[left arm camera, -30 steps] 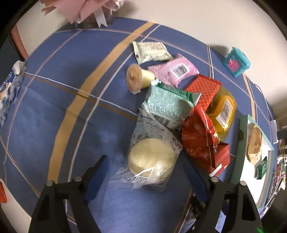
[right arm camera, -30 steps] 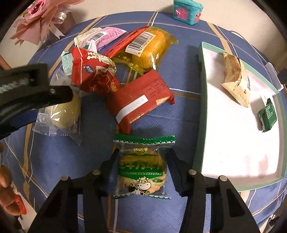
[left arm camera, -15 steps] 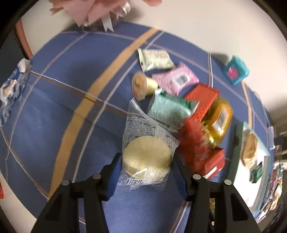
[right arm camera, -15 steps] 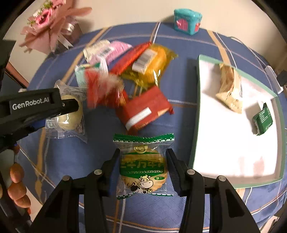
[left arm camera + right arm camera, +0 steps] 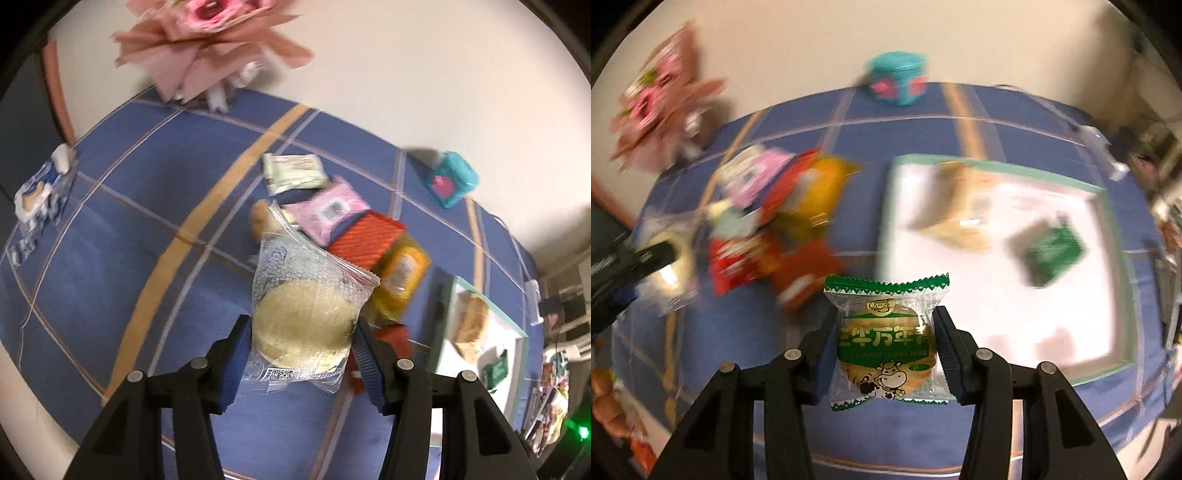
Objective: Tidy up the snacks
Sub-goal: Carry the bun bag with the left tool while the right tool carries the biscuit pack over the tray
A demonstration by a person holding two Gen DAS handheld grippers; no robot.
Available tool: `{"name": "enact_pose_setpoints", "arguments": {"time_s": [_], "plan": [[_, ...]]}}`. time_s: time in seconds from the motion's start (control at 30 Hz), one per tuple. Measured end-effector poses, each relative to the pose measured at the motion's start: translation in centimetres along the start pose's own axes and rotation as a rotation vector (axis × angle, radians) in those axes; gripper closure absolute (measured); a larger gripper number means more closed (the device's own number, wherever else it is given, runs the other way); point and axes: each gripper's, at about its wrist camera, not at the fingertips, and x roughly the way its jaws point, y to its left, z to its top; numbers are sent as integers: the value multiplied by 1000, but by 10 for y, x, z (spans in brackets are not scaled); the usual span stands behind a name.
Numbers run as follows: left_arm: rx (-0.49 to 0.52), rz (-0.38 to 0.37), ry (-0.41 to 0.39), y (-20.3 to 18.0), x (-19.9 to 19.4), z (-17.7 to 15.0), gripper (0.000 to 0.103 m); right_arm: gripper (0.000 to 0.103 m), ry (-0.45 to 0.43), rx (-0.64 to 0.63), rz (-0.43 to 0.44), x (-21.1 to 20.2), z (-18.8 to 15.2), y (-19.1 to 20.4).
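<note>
— Left gripper (image 5: 301,354)?
— Clamped on a clear packet (image 5: 303,317), round pale cake inside, printed label at the near end. Held up between both blue pads (image 5: 236,365), far end poking out past the fingertips, above the blue cloth (image 5: 110,229).

— Right gripper (image 5: 886,347)?
— Clamped on a green-and-white packet (image 5: 886,339), cartoon cow at the bottom, zigzag green seal on top, golden biscuit showing through. Squeezed at both sides by the pads (image 5: 947,354), lifted off the cloth.

— Beyond the left fingertips?
— Loose pile: cream packet (image 5: 293,173), pink packet (image 5: 334,210), red packet (image 5: 364,240), yellow packet (image 5: 400,280) just right of the held one. Further right, white tray (image 5: 513,339) with green rim, a tan packet (image 5: 469,325) and small green packet (image 5: 496,369) lying in it.

— Beyond the right fingertips?
— Tray (image 5: 1071,321) ahead and to the right, near white floor bare, the two packets toward the far side. Pile to the left, badly blurred.

— Edges?
— Open blue cloth left of the left fingers, up to a blue-white pack (image 5: 40,192) at the table edge. Pink bouquet (image 5: 210,40) and teal box (image 5: 450,181) along the far edge by the wall.
</note>
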Motion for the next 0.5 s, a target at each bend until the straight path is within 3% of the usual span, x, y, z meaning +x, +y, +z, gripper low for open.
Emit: {"name": "enact_pose_setpoints", "arguments": {"time_s": [0.27,0.5], "plan": [[176,-80,27,-88,0,-26,46,52,-25,210,-128,-13,11,-106],[361,-151,58,-172,10,-60,46,52,-36,350,-148,-16,10,-170]]}}
